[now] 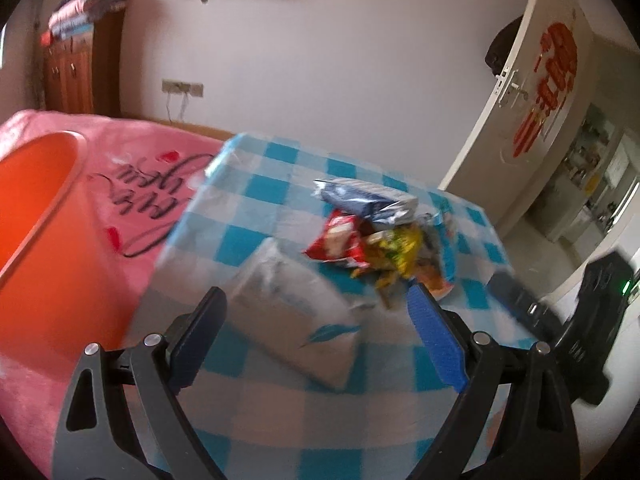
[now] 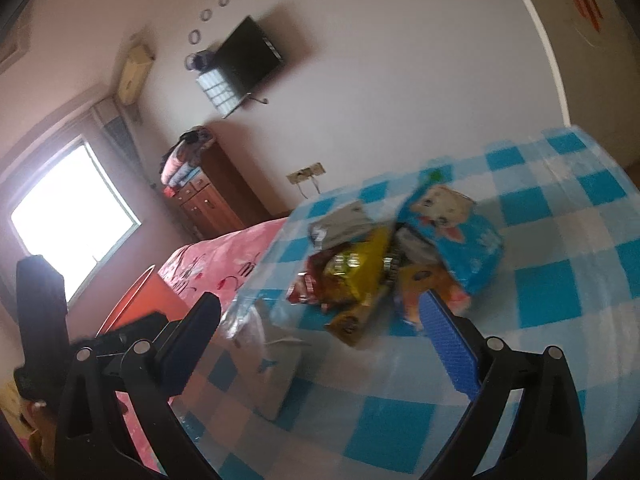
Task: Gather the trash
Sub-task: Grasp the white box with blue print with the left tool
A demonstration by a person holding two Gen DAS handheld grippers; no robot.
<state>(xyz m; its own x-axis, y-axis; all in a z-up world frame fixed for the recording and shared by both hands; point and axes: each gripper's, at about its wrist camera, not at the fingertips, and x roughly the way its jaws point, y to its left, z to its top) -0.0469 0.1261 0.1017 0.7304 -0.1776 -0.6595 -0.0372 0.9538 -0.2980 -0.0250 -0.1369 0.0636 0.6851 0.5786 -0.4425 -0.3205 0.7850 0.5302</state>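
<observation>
I am steering both empty, wide-open tools, left tool (image 1: 316,316) and right tool (image 2: 320,316), toward the wrappers (image 1: 376,236) at twelve o'clock on the worktop (image 1: 280,420), aiming low to pinch edges cleanly.

We see the trash as a loose heap of empty snack wrappers (image 1: 380,236) near the middle of the left wrist frame, lying on a blue-and-white checked cloth. A silver-and-navy foil bag (image 1: 366,198) sits on top at the upper edge of the heap; below it a crumpled red packet (image 1: 336,242) lies to the left, touching a yellow wrapper (image 1: 400,246) on its right. Lower left of the heap, a flat pale grey packet (image 1: 292,308) lies apart. In the right wrist frame, a blue bag printed with a cartoon puppy (image 2: 452,232) leans on the heap's right side. An orange bin (image 1: 36,208) stands at the left edge.
</observation>
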